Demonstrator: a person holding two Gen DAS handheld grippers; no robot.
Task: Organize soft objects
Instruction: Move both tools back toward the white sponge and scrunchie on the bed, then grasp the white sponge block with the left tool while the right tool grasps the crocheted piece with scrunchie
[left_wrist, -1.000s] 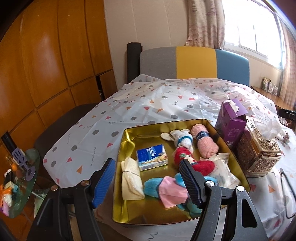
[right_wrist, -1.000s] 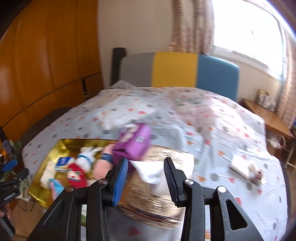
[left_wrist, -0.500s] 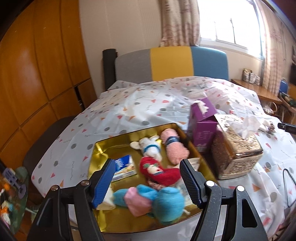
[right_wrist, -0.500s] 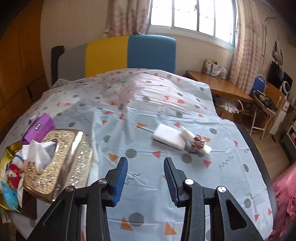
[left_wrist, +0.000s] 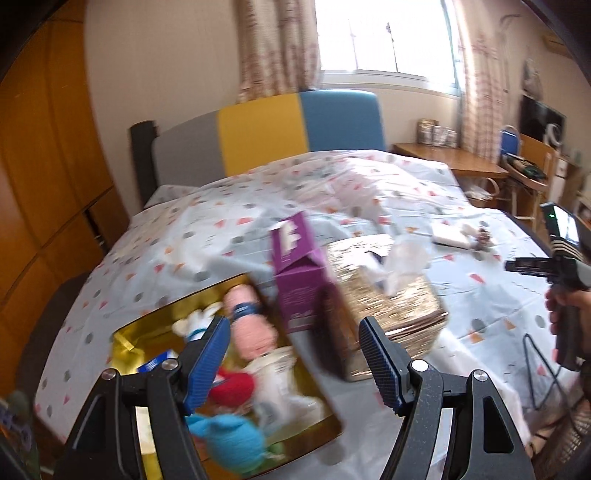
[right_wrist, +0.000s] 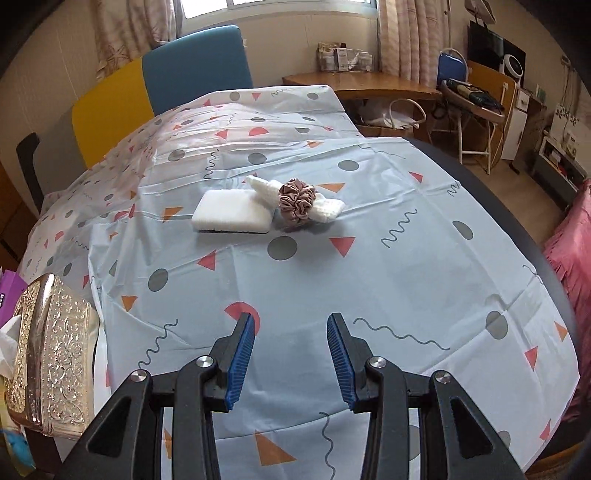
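A gold tray (left_wrist: 127, 338) at the lower left of the left wrist view holds several soft things: a pink roll with a blue band (left_wrist: 251, 326), a red plush (left_wrist: 236, 386) and a blue plush (left_wrist: 229, 437). My left gripper (left_wrist: 293, 330) hovers open over the tray's right edge with nothing between its fingers. In the right wrist view a white sponge (right_wrist: 232, 214), a mauve scrunchie (right_wrist: 297, 199) and a white knitted cloth (right_wrist: 327, 210) lie together on the patterned tablecloth (right_wrist: 369, 280). My right gripper (right_wrist: 291, 321) is open and empty, well short of them.
A purple carton (left_wrist: 299, 284) and an ornate gold tissue box (left_wrist: 391, 299) stand right of the tray. A hand (left_wrist: 572, 314) holds the other gripper at the right. A black wire stand (left_wrist: 535, 369) sits near it. The table's dark rim (right_wrist: 524, 229) curves right; chairs and a desk stand beyond.
The left view has swung right, so the tray has slid to the lower left. The right gripper has swung off the tissue box and dropped toward the sponge and scrunchie. Both openings are unchanged.
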